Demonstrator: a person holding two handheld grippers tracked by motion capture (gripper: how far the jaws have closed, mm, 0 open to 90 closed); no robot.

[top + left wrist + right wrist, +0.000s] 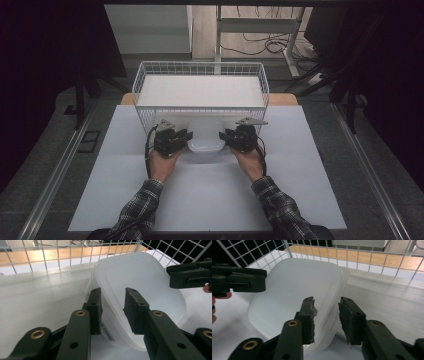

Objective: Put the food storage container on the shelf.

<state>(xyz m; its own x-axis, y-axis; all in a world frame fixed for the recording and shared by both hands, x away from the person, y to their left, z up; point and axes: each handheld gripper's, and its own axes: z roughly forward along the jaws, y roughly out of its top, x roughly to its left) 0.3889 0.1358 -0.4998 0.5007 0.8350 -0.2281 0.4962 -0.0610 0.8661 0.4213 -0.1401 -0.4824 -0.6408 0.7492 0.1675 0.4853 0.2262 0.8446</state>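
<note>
Wire basket (200,67) mesh veils the plastic container's (205,131) far end; the barcode label (108,332) is unreadable; both sleeves (280,205) run off frame.

We see the desk (300,200) covered in a white sheet, a strip of wooden top (285,99) bare at its far edge. Grey floor (45,165) surrounds it, with metal rails (367,175) running along both sides. Beyond stands a white metal frame (260,27) over pale wooden flooring, black cables (260,45) looped beneath. Dark panels (45,55) close off left and right. Light falls bright on the middle, dim at the edges.
</note>
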